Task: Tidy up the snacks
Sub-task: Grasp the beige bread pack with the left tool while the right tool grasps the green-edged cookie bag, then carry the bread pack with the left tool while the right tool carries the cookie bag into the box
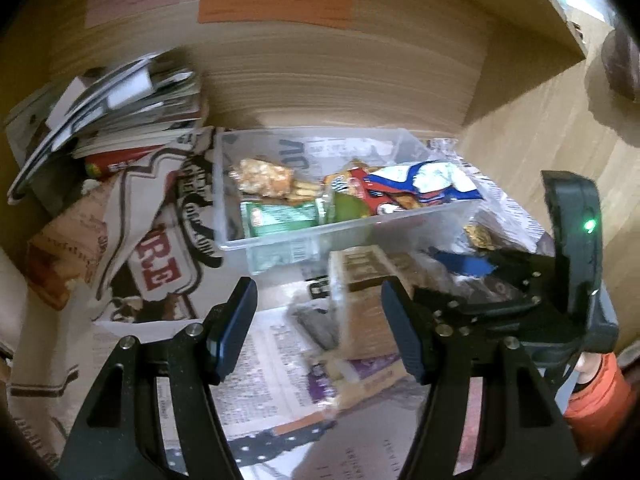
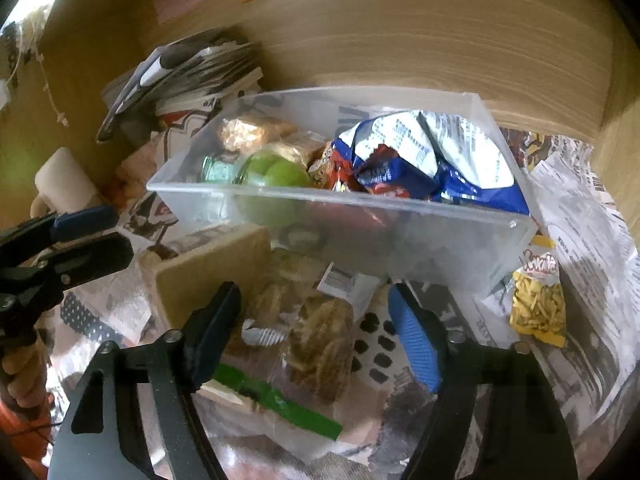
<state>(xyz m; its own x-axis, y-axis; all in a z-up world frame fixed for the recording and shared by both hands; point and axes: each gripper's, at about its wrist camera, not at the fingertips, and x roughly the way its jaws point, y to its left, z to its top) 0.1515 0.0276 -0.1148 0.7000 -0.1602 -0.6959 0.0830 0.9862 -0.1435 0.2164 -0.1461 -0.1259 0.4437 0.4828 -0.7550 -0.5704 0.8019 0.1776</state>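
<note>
A clear plastic bin on newspaper holds several snacks: a blue-white chip bag, a green pouch, a peanut bar and a green round item. My left gripper is open and empty above a tan snack box in front of the bin. My right gripper is open and empty over a clear bag of brown snacks with a green strip. The right gripper also shows in the left wrist view, and the left gripper in the right wrist view.
A yellow snack pack lies right of the bin. A stack of magazines lies at the back left. Wooden shelf walls close in the back and sides. A purple packet lies near the front.
</note>
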